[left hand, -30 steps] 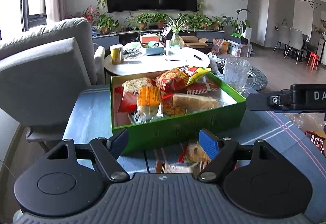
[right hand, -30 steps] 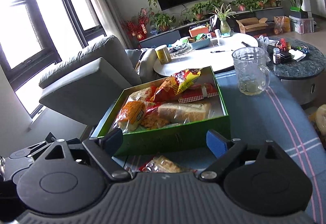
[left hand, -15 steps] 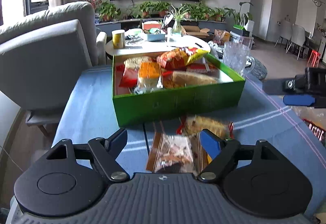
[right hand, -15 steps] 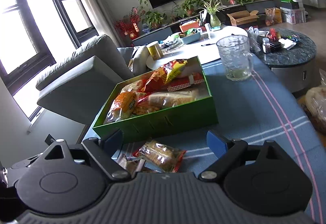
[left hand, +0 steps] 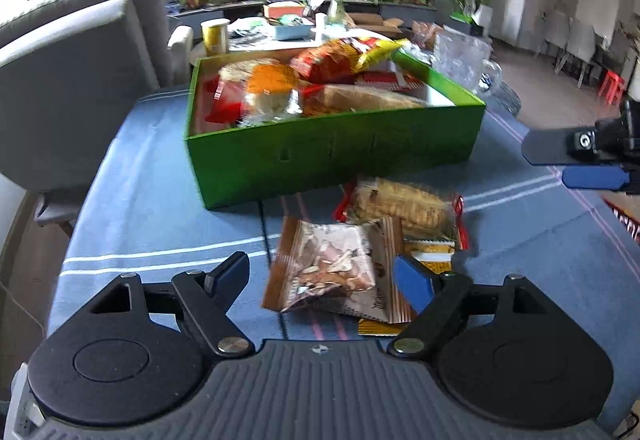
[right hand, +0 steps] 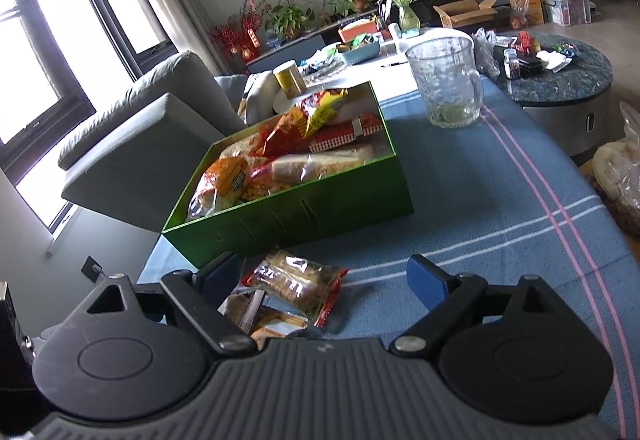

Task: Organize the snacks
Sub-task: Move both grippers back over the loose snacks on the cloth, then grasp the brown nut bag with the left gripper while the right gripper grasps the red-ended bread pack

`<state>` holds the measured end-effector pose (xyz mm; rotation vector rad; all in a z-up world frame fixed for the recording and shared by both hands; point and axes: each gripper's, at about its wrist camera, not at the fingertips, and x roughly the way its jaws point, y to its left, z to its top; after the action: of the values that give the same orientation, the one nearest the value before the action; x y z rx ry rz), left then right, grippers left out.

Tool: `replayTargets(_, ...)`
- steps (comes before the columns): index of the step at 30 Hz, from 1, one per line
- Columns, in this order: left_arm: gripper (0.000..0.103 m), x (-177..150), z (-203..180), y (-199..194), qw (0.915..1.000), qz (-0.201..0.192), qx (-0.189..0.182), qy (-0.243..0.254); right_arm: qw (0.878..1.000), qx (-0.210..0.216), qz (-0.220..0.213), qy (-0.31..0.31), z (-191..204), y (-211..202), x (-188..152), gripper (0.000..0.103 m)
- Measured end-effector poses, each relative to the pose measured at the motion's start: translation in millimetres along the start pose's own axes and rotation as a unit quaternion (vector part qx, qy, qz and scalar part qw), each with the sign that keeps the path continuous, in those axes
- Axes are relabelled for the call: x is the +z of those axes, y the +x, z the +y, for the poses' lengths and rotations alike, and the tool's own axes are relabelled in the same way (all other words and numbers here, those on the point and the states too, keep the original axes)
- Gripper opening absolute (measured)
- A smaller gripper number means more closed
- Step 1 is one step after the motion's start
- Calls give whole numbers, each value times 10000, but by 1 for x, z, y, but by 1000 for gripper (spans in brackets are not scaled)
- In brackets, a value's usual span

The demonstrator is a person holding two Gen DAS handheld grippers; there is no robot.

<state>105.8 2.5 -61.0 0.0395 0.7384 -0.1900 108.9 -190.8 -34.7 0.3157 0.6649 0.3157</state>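
I am on the pick-up step: most snacks already lie in the green box [left hand: 332, 155], and a small pile remains loose on the table [left hand: 160, 175] in front of it. My left tool [left hand: 320, 276], at the lower middle of the left wrist view, is released, its fingers spread to either side of the nut packet [left hand: 328, 264] without pressing it. To its right lies the cracker packet [left hand: 404, 203], just below the box wall. My right tool [right hand: 324, 276] is also released and empty, the same packets showing between its fingers. Next I judge I must settle the left tool around the nut packet and clench.

Compared with a second ago, both views have tipped downward and nearer: the loose packets, then barely showing, now fill the gap between the fingers, which have widened slightly.
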Motion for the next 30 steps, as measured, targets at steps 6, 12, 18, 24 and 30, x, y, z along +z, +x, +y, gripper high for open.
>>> replayTargets(6,78,-2,-2,16,9998,179,-15,-58,10000,-33,82,45,-5,4,-2,85)
replayTargets(12,78,-1,7,14,9995,236,-51,-201,9998,-38,152,107,-9,7,-3,85)
replayTargets(18,78,-7,20,-3,9995,268,83,-149,9998,-13,172,110,-8,7,-4,85)
replayTargets(24,78,-14,34,-19,9980,404,424,-247,9998,0,151,100,-6,4,-5,85)
replayTargets(30,78,-7,35,-18,9920,554,-319,-1086,9997,25,231,37,1,9,-6,85)
